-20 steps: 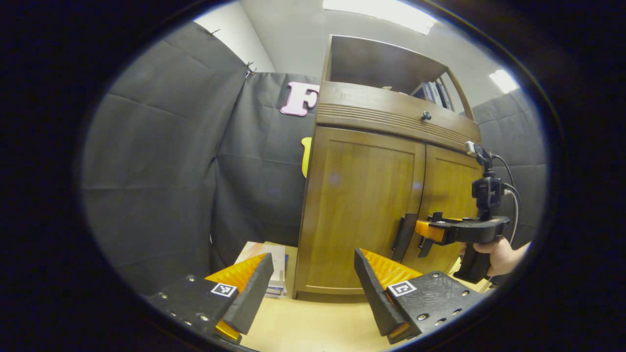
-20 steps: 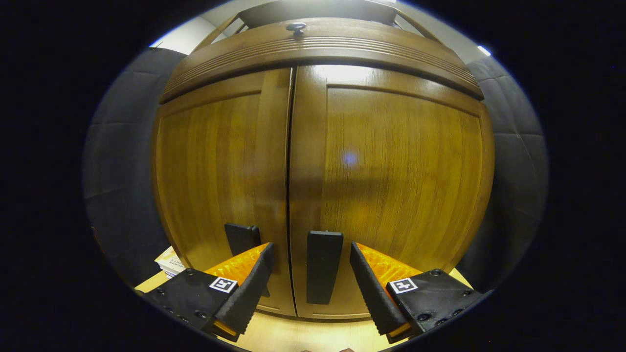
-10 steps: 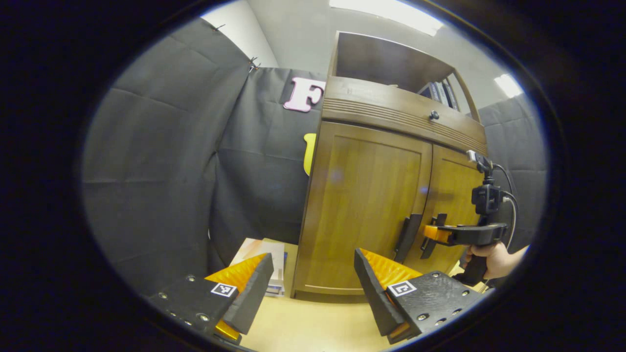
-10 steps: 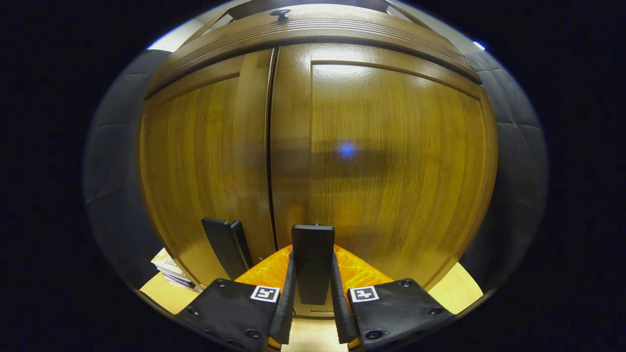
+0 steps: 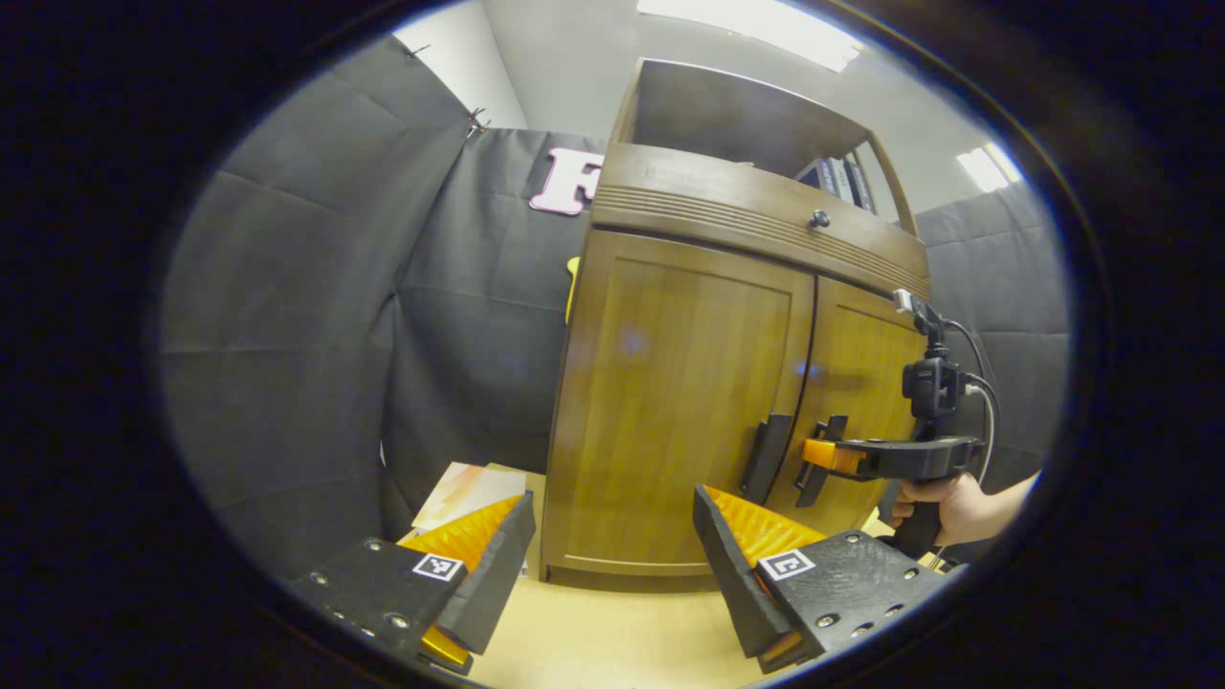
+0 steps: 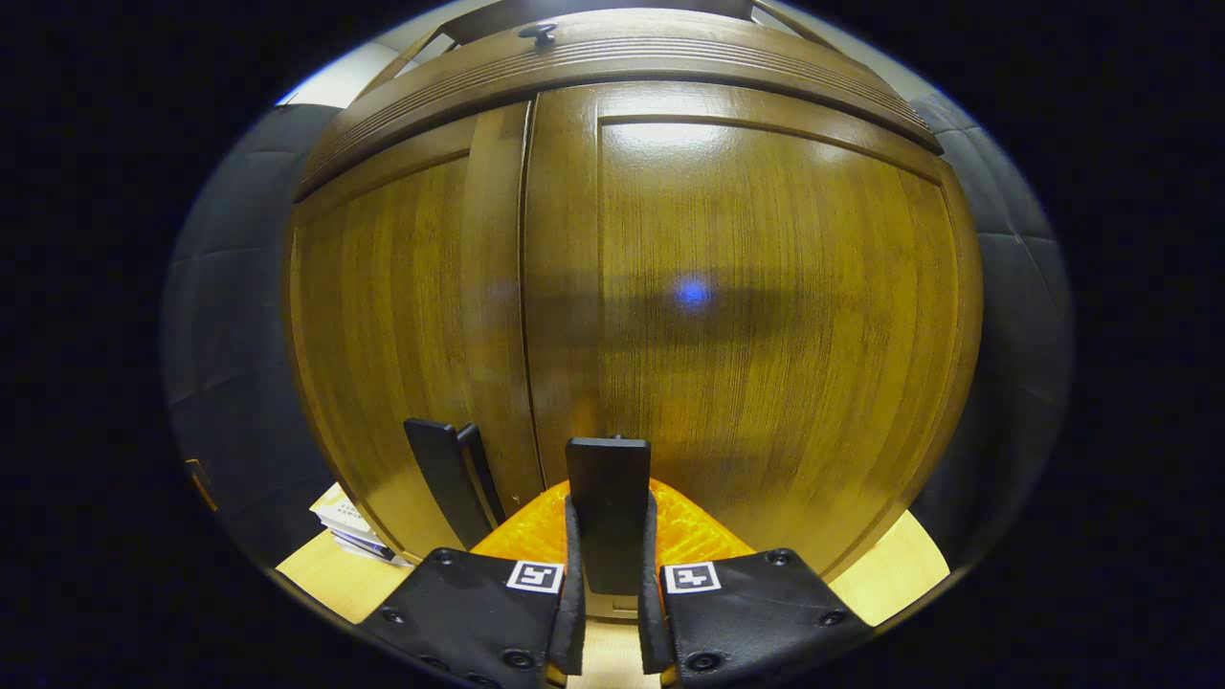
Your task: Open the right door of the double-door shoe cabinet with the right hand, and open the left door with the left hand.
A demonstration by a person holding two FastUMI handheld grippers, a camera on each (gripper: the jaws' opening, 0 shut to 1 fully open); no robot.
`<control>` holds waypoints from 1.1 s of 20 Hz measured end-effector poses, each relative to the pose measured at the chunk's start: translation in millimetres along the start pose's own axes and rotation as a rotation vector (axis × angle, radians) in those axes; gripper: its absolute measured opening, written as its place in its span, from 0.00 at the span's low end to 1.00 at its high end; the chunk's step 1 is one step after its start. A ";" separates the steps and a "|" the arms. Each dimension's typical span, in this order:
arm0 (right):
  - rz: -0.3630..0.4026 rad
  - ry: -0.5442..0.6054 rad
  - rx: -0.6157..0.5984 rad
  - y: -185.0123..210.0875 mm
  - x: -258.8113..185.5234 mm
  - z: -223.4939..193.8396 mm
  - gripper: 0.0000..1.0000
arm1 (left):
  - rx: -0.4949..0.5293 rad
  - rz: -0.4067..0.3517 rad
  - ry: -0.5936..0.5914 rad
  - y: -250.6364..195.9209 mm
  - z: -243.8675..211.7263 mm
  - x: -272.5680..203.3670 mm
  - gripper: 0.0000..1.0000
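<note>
Two doors (image 6: pixel 766 306) shut, one handle (image 6: pixel 609 507) gripped.
Right gripper (image 6: pixel 609 612) is clamped on it; left gripper (image 5: pixel 612 565) is held spread, short of the cabinet (image 5: pixel 670 402).

Lower end of the right door handle (image 6: pixel 607 512) hidden between the right gripper (image 6: pixel 609 612) fingers; books (image 5: pixel 840 179) on the upper shelf half-hidden by the cabinet post (titles illegible).

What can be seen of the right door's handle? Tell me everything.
The right door's handle is a flat, upright black bar, matte like plastic, fixed low on the right door near the centre seam. The right gripper is shut on it, one finger pressing each side. The door looks still closed. From the left gripper view it stands out from the door face.
</note>
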State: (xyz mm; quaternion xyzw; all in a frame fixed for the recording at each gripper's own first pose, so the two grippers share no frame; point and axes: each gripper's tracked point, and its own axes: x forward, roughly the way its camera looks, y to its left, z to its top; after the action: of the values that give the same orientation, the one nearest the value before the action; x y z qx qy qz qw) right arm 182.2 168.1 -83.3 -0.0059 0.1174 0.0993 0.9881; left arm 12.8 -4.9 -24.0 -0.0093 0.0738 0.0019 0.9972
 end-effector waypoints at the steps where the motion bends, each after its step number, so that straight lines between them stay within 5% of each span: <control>1: 0.005 -0.001 0.000 0.4 -1.8 0.9 0.24 | 0.010 -0.005 -0.003 -1.5 1.8 0.6 0.95; 22: 0.038 -0.023 -0.003 -14.8 -58.0 15.2 0.25 | 0.020 -0.066 0.014 -2.8 3.7 19.5 0.96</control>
State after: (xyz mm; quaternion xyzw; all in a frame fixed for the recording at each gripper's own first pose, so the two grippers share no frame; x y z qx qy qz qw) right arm 133.4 142.9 -55.2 -0.0043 0.1059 0.1181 0.9873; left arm 32.6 -7.6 -23.1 -0.0021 0.0807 -0.0320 0.9962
